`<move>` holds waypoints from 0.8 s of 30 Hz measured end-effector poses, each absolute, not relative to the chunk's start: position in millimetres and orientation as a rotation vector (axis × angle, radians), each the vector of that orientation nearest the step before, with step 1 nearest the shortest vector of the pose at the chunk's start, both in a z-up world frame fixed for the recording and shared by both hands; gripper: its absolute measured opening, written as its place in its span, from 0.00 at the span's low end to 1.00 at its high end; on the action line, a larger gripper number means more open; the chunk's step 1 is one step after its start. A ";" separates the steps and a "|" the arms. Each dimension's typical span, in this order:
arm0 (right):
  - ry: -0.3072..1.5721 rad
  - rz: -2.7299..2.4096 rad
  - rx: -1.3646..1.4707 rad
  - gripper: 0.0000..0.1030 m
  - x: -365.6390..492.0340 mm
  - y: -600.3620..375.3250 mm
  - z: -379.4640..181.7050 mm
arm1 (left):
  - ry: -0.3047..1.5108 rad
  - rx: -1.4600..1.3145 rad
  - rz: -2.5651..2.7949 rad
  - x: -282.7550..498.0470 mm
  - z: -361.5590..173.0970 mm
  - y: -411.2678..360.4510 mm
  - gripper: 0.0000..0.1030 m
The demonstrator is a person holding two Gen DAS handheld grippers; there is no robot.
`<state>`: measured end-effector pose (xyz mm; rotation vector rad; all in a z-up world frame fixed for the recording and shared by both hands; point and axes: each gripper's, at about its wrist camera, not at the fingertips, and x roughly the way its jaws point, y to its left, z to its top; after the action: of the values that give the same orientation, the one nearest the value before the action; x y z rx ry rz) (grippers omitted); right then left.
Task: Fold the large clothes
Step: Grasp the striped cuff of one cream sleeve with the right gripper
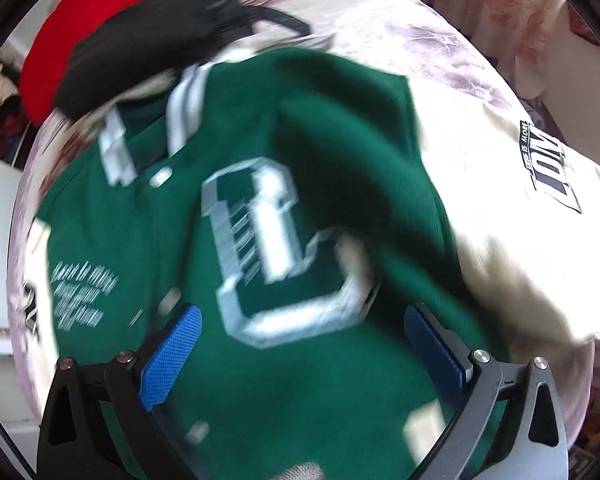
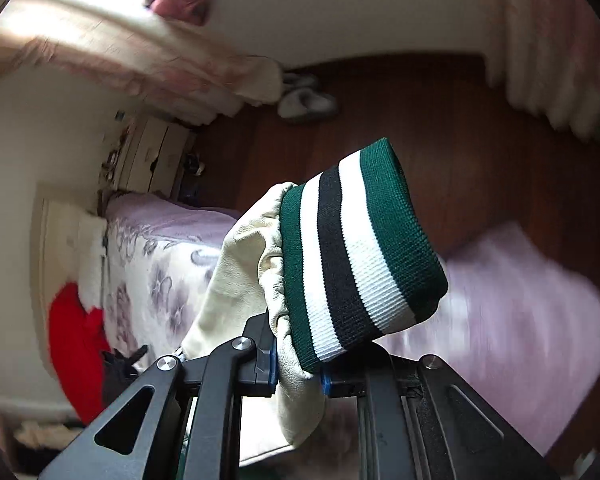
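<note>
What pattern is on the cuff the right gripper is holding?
Green, white and black stripes on the ribbed cuff, clamped in the right gripper; clearest in the right wrist view.

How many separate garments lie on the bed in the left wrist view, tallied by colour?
Green and cream jacket: 1
Black garment: 1
Red garment: 1
Total: 3 on the bed. The right gripper holds the jacket's striped cuff; the left gripper is open over it.

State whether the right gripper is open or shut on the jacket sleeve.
Shut: the right gripper pinches the cream sleeve beside its striped cuff.
</note>
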<state>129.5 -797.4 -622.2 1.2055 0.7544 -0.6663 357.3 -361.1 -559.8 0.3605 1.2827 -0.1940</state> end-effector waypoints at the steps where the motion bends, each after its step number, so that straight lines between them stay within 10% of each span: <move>1: 0.771 -0.656 1.160 0.15 145.5 -808.3 -620.0 | 1.291 0.365 -0.203 365.6 -570.6 -373.7 1.00; 14: 0.786 -0.530 0.938 0.15 291.8 -884.8 -556.7 | 1.289 0.358 -0.193 366.5 -595.7 -374.5 1.00; 24: 0.827 -0.243 0.566 0.14 383.6 -639.5 -421.0 | 1.203 0.064 0.086 308.8 -487.3 -148.4 1.00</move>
<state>383.6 -639.5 -421.0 0.5658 0.8270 -0.2431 308.8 -148.4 -487.3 0.0641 1.2026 0.0859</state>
